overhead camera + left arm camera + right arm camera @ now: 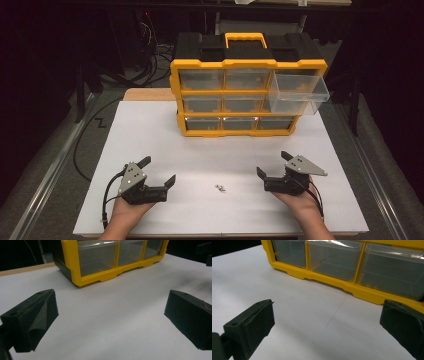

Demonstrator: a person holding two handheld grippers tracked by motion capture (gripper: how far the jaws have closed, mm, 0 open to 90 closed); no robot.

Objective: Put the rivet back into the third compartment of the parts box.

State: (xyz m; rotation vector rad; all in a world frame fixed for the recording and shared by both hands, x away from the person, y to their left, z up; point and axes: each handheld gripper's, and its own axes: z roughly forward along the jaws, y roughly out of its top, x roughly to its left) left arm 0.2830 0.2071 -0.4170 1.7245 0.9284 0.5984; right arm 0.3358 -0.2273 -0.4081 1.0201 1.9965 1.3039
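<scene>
Left gripper [160, 171] and right gripper [272, 164] rest on the white tabletop [200, 150], jaws wide apart and empty. Small screws [220, 188] lie between them, near the yellow drawer cabinet [248, 63], whose top-right drawer [299, 90] stands pulled out.

The organizer [248, 85] is showing glossy yellow plastic framing and clear, shiny plastic drawers [334, 257]. In front of the organizer, the matt white worktop [200, 150] is looking smooth, and the tongs [110, 320] are showing rough, matt black foam pads [37, 312].
</scene>
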